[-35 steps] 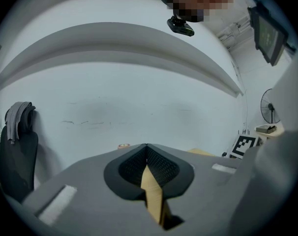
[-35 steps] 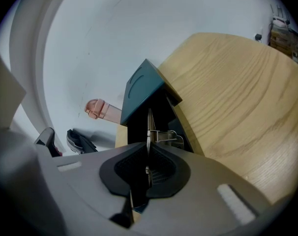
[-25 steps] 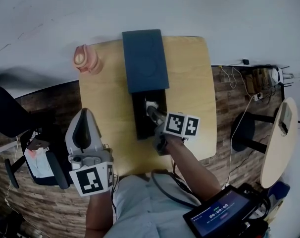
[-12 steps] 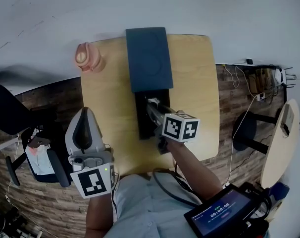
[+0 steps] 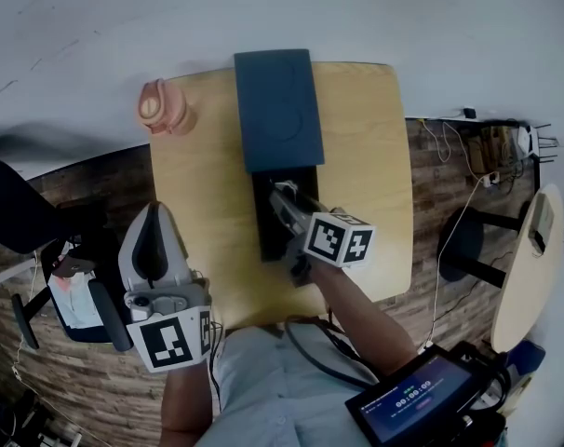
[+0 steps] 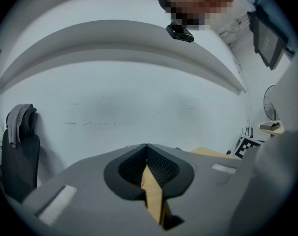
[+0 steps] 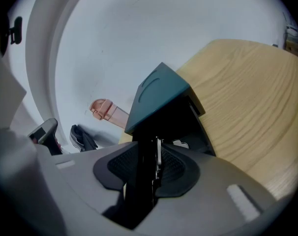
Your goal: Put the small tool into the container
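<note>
The right gripper (image 5: pixel 282 196), at the container (image 5: pixel 261 233) mouth, has just been opening its jaws round the loose tool (image 7: pixel 158 154), so next it should back out while the left gripper (image 6: pixel 146 150) idles clenched.

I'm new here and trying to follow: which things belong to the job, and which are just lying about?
Part of the job: small thin metal piece, black open container, dark blue flat lid.
Just lying about: pink plastic object, black chair, dark tablet with lit screen, pale round side table.
</note>
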A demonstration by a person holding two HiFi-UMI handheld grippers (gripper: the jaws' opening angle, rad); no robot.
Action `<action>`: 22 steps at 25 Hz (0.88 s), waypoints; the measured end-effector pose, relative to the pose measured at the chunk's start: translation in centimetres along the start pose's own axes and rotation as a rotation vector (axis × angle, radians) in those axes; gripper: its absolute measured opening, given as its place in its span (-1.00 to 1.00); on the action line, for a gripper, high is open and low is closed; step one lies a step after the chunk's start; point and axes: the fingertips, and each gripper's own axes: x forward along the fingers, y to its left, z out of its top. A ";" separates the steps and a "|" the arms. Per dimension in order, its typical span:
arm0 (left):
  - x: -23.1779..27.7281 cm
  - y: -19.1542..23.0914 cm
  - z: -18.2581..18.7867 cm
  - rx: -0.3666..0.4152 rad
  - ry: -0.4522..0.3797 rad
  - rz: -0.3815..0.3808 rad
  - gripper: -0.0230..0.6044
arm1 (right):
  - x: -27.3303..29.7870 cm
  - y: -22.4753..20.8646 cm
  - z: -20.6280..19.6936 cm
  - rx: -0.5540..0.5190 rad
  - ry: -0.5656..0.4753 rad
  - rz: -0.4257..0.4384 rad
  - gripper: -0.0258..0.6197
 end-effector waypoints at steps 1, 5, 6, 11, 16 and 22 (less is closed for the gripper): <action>0.0 0.1 0.0 -0.001 0.000 0.002 -0.89 | 0.1 0.1 0.1 -0.013 -0.008 -0.001 -0.56; -0.2 0.0 0.1 0.005 0.000 -0.001 -0.89 | 0.5 0.0 0.5 -0.101 -0.031 -0.041 -0.57; -0.2 -0.1 0.1 0.006 0.001 -0.003 -0.89 | 0.6 0.0 0.5 -0.149 -0.031 -0.062 -0.56; -0.4 -0.2 0.3 0.016 -0.002 -0.004 -0.89 | 0.7 0.8 -0.2 -0.394 -0.019 -0.132 -0.48; -0.6 -0.4 0.6 0.034 -0.010 -0.004 -0.89 | 0.4 1.5 -0.2 -0.511 -0.011 -0.162 -0.37; -1.1 -0.6 0.7 0.034 -0.014 -0.004 -0.89 | 0.4 2.0 -0.6 -0.617 0.025 -0.188 -0.25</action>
